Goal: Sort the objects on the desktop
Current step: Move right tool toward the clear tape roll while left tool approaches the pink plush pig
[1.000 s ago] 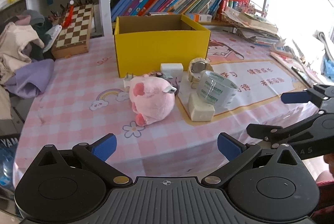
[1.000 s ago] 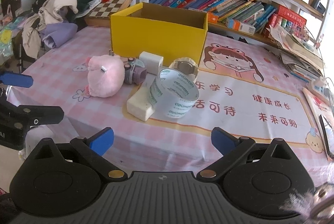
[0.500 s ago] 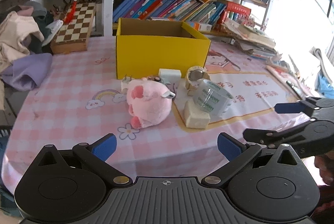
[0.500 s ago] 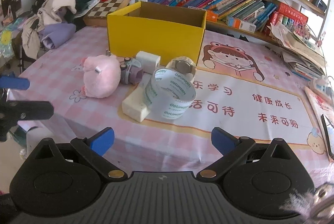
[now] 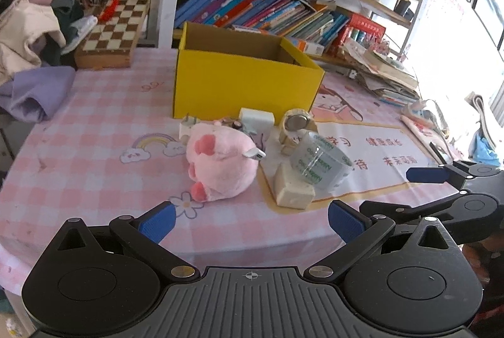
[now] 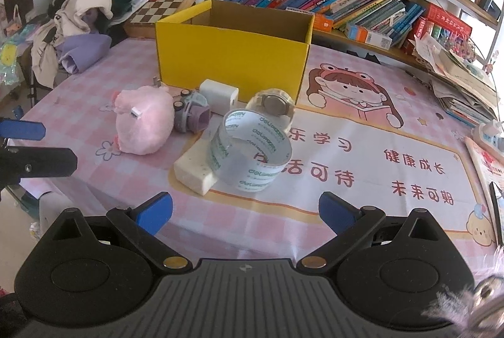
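While both tools hung back off the near edge of the surface [image 6: 362,92], nothing was in either of them: the left tool [image 5: 250,220] stood wide open with its blue pads spread and empty, and the right tool [image 6: 245,209] was spread just as wide, also holding nothing.

On the pink checked cloth the clutter sat bunched in front of the open yellow box [image 5: 245,79]. A clear tape roll [image 6: 250,150] leaned on a pale block [image 6: 195,169], and from the right wrist view its inner face read "deliZEN", or close to that, printed over and over. Behind it lay a watch [image 6: 274,103], dial up, just in front of the box. A white charger [image 6: 219,95] rested against the box wall, and a pink plush pig [image 5: 220,163] lay on its side to the left.

The printed mat [image 6: 378,155] carried large red Chinese characters and a cartoon child reading; I could not read them reliably.

Only the right wrist view showed the small grey and purple toy car [image 6: 192,114] plainly, tucked between plush and charger; from the left it was almost hidden behind the pig. Only the left wrist view showed the white plug [image 5: 187,128] beside the pig. Each view caught the other tool at its edge.
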Tool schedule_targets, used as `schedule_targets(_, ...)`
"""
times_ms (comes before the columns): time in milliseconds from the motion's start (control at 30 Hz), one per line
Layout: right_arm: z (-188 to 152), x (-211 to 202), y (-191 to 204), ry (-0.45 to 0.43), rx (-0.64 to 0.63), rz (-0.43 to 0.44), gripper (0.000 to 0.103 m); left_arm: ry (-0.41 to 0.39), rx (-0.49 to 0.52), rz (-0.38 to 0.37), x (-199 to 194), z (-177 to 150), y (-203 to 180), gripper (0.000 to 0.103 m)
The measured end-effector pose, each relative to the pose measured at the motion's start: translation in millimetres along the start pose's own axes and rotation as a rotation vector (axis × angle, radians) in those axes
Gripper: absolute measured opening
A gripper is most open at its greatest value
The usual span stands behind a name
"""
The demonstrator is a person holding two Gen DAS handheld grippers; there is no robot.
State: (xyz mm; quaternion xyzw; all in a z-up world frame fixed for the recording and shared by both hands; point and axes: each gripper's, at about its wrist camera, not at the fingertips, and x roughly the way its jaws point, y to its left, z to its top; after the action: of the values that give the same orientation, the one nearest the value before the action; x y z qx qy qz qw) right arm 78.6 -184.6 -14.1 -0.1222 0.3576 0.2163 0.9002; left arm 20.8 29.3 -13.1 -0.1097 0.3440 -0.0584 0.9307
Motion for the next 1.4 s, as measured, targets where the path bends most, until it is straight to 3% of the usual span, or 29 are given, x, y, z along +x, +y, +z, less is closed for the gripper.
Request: schedule_targets(1400,21,34,-27,0.043,0.031,0.047,0.101,0.041,-0.031,0.0,31,13,-4,0.103)
